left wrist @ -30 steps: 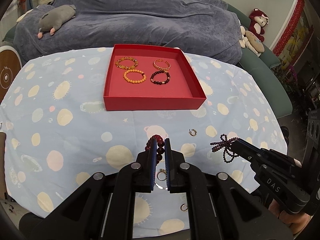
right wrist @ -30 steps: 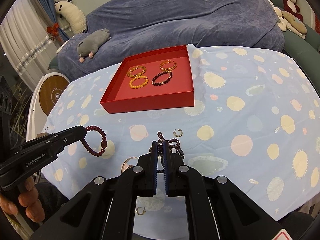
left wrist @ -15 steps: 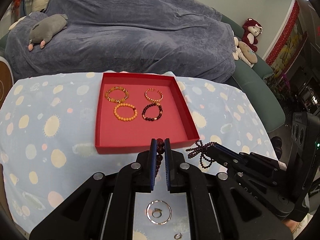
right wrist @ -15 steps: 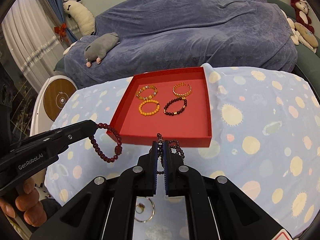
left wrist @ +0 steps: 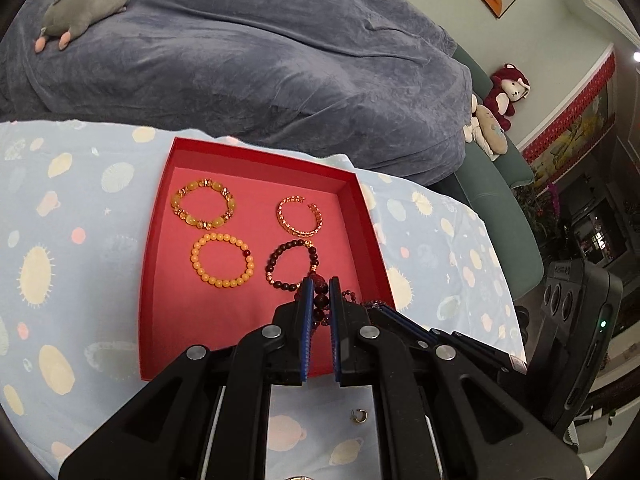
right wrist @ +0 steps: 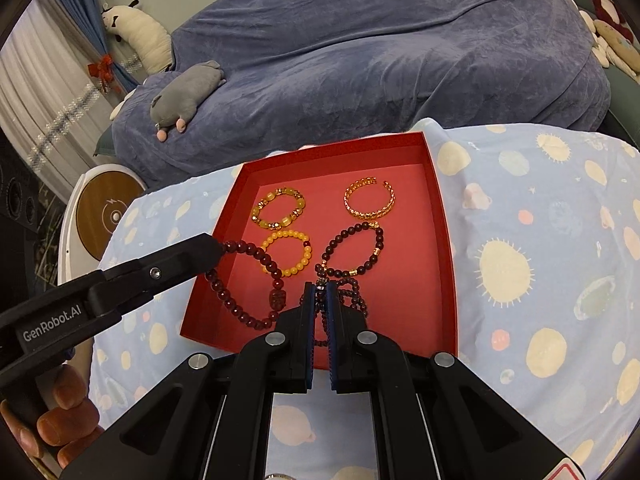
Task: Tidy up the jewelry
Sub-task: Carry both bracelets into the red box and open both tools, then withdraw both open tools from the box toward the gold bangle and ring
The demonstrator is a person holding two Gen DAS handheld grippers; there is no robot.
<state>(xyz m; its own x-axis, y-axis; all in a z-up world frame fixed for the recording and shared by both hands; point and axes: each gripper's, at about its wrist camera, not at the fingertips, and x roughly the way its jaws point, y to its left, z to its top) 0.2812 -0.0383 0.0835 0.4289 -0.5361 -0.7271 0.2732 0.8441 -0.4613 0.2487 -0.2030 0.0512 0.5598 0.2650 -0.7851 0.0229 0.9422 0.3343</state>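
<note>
While both bracelets hang (gripped) over the red tray, its near half lies bare.

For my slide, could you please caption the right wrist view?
Both grippers, left and right, carry dark beaded bracelets over a red tray holding four bracelets.

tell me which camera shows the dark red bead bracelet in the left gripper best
The right wrist view: the dark red bead bracelet hangs as a full loop from the left gripper over the red box. The left wrist view shows only a few beads between its own fingers.
</note>
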